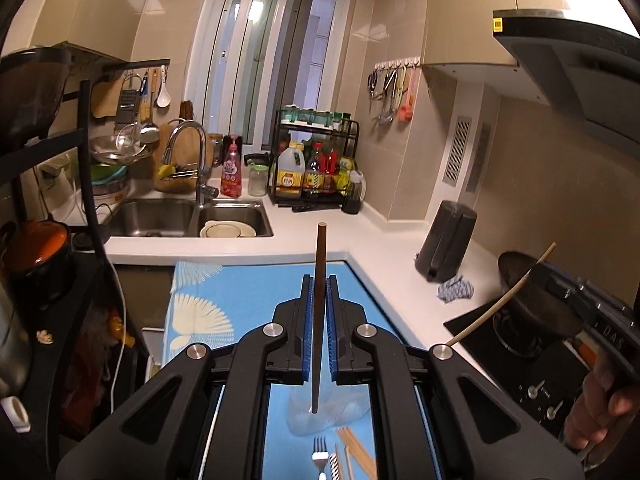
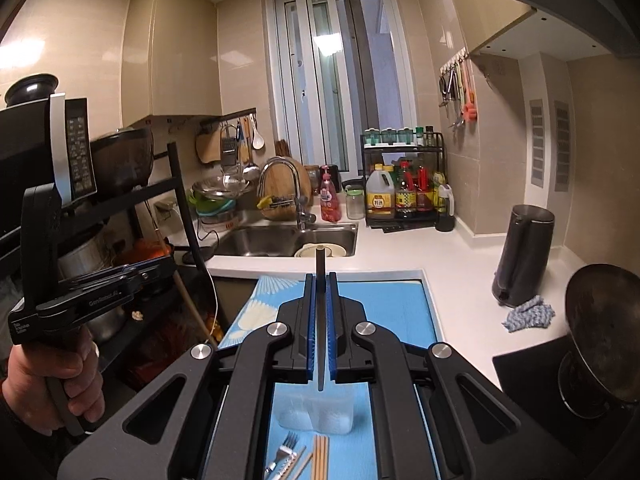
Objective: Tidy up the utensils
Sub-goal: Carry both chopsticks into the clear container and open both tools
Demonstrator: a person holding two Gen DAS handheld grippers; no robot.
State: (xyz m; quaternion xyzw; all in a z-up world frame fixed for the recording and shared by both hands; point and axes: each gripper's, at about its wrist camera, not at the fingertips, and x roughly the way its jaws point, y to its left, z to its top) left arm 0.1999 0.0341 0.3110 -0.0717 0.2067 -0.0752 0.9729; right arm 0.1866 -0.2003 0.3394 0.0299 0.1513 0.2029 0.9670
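My left gripper (image 1: 319, 280) is shut on a brown chopstick (image 1: 320, 256), which stands upright between the blue pads above a clear plastic container (image 1: 326, 416). My right gripper (image 2: 320, 278) is shut on a dark chopstick (image 2: 320, 268), held upright over the same clear container (image 2: 316, 414). The container sits on a blue patterned mat (image 2: 384, 312). A fork (image 2: 286, 450) and several wooden chopsticks (image 2: 320, 458) lie on the mat in front of the container. In the left wrist view the right gripper (image 1: 580, 300) shows at the right with a pale chopstick (image 1: 508, 296).
A sink (image 2: 288, 240) with a bowl (image 2: 320, 250) lies beyond the mat. A condiment rack (image 2: 404, 184) stands at the back. A black kettle (image 2: 524, 254), a blue cloth (image 2: 528, 314) and a wok (image 2: 604, 336) on the stove are at the right. A shelf (image 2: 120, 200) with a microwave stands left.
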